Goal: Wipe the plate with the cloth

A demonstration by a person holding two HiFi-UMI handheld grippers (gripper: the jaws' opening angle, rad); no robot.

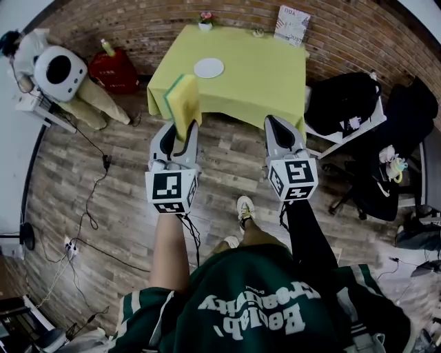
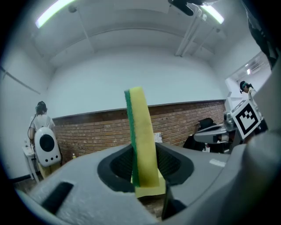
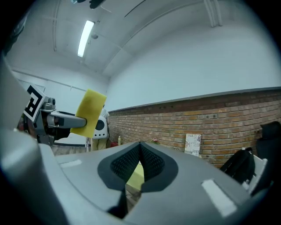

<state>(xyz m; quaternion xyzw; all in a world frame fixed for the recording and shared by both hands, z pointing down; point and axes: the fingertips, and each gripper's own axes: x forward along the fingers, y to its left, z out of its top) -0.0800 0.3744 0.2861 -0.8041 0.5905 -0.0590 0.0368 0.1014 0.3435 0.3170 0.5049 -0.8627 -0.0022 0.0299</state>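
Note:
A white plate (image 1: pixel 209 67) lies on the yellow-green table (image 1: pixel 262 79) ahead of me. My left gripper (image 1: pixel 180 128) is shut on a yellow sponge with a green scouring side (image 1: pixel 183 102), which stands upright between the jaws (image 2: pixel 141 140). It hangs in the air over the wooden floor, short of the table's near-left corner. My right gripper (image 1: pixel 277 125) is shut with nothing in it, level with the left one, before the table's front edge. In the right gripper view the sponge (image 3: pixel 88 112) shows at the left.
A small flower pot (image 1: pixel 205 21) and a printed card (image 1: pixel 292 25) stand at the table's far edge by the brick wall. A black chair with bags (image 1: pixel 344 103) is right of the table. A person with a white backpack (image 1: pixel 58 72) crouches at the left. Cables (image 1: pixel 89 200) run over the floor.

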